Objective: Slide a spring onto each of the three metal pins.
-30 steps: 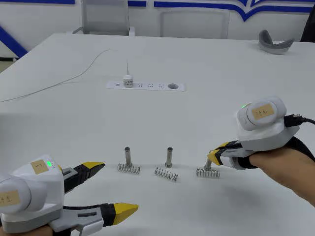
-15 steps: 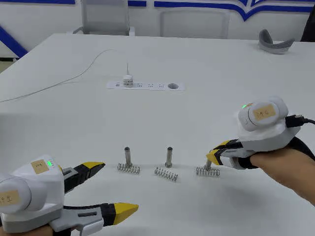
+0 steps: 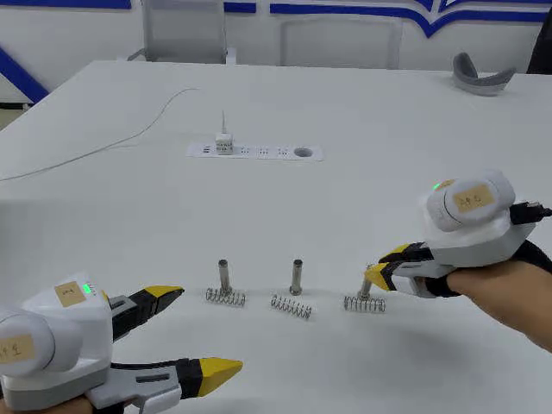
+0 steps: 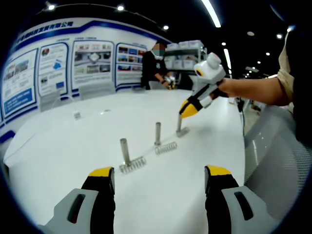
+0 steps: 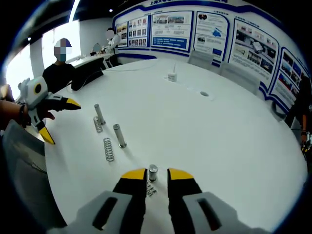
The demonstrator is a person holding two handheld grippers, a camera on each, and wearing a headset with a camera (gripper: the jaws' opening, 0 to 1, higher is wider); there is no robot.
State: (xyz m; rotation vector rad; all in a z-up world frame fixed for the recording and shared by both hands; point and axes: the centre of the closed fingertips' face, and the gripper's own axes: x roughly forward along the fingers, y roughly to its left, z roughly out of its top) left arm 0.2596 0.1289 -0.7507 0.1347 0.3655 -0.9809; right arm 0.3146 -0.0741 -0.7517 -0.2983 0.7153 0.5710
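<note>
At the right pin (image 5: pixel 153 171), right gripper (image 5: pixel 157 177) jaws stand narrowly apart astride its top, spring (image 3: pixel 364 304) flat at its foot, left gripper (image 3: pixel 207 329) wide open, empty; best pinch the spring near one end, hold it plumb over the tip

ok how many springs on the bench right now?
3, all lying flat on the table, none on a pin: left spring by the left pin, middle spring by the middle pin, right spring at the right pin, by the right gripper. None look hidden.
</note>
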